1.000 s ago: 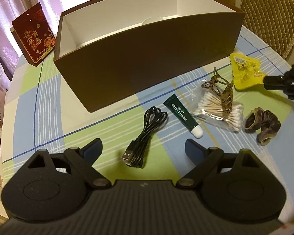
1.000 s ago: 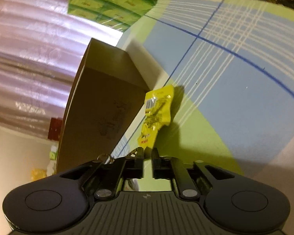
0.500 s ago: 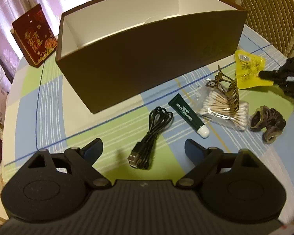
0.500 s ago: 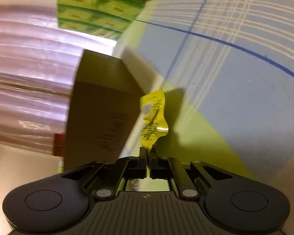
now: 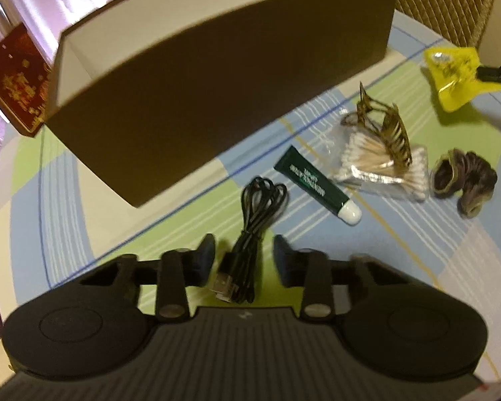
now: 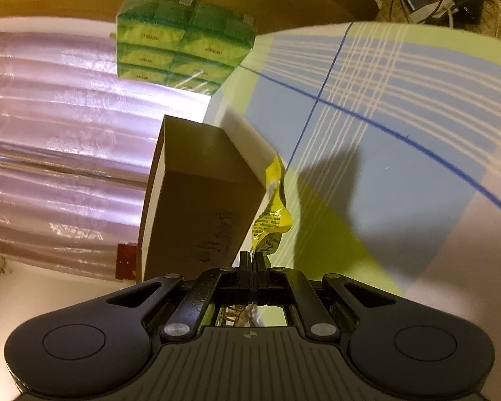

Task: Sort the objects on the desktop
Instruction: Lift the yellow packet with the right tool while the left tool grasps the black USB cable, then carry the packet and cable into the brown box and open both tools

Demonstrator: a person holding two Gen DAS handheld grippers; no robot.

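Black pads of the left gripper [image 5: 243,260] stood either side of the black USB cable [image 5: 250,234], jaws closing on it, pads not yet pressing. That gripper was tilted steeply down over the coiled cable, so it probably meant to pinch the bundle near the plug end. Right gripper [image 6: 253,260] was clamped shut on a corner of the yellow packet [image 6: 272,214], which hung clear of the checked tablecloth [image 6: 400,173], just beside the end of the brown box [image 6: 200,207]. It was likely held by the corner so it could be dropped over the box wall.

In the left wrist view the open box [image 5: 217,100] sat just behind the loose items, its white inside facing up as the likely sorting bin. Still on the cloth were a green tube [image 5: 314,183] beside the cable, a bag of cotton swabs [image 5: 384,167] with a hair claw [image 5: 387,127] resting on it, and dark hair ties [image 5: 464,180] further right. Red box [image 5: 16,77] stood left of the brown box.
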